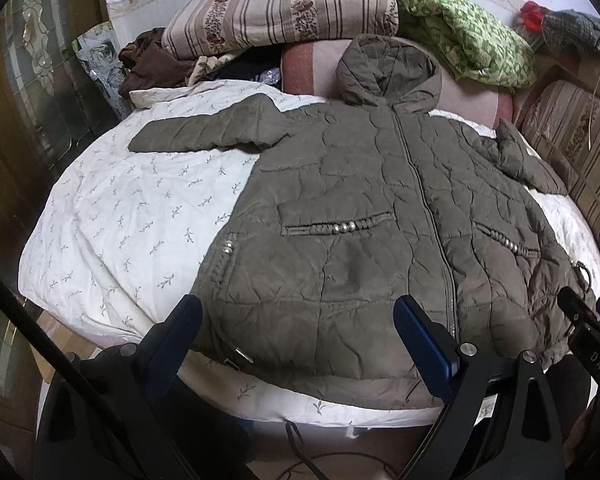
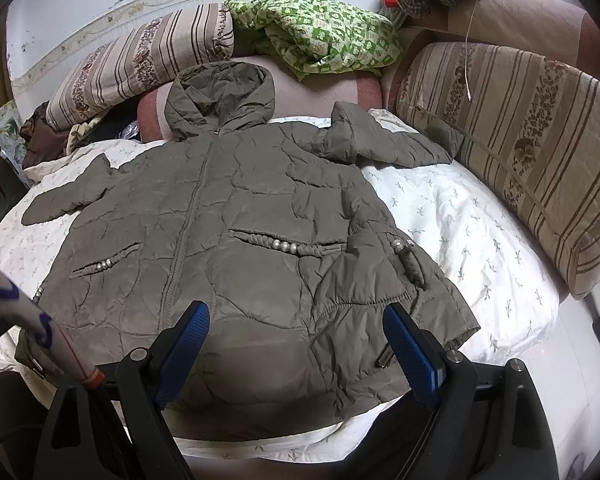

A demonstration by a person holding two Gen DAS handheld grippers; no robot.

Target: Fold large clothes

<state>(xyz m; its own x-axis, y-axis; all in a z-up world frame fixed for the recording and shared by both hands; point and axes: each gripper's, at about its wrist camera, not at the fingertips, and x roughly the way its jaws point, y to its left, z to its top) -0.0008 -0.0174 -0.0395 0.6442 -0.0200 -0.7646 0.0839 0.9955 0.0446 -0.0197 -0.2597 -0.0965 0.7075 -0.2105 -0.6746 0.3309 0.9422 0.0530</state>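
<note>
A puffy olive-green hooded coat point(image 1: 380, 208) lies flat on the white leaf-print bed sheet point(image 1: 132, 208).
Striped pillows point(image 2: 520, 152) and a green patterned cloth point(image 2: 320, 36) crowd from 12 to 3 o'clock. Left gripper point(image 1: 298, 340) and right gripper point(image 2: 296, 344) hover at 6 o'clock, jaws spread wide, empty. Only the right view shows a white pole point(image 2: 40, 320).

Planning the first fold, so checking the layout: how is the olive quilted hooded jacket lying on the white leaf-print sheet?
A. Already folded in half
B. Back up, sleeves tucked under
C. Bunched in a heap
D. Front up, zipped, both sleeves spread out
D: the olive quilted hooded jacket shows its closed zipper and both front pockets, and its sleeves lie out to each side.
</note>
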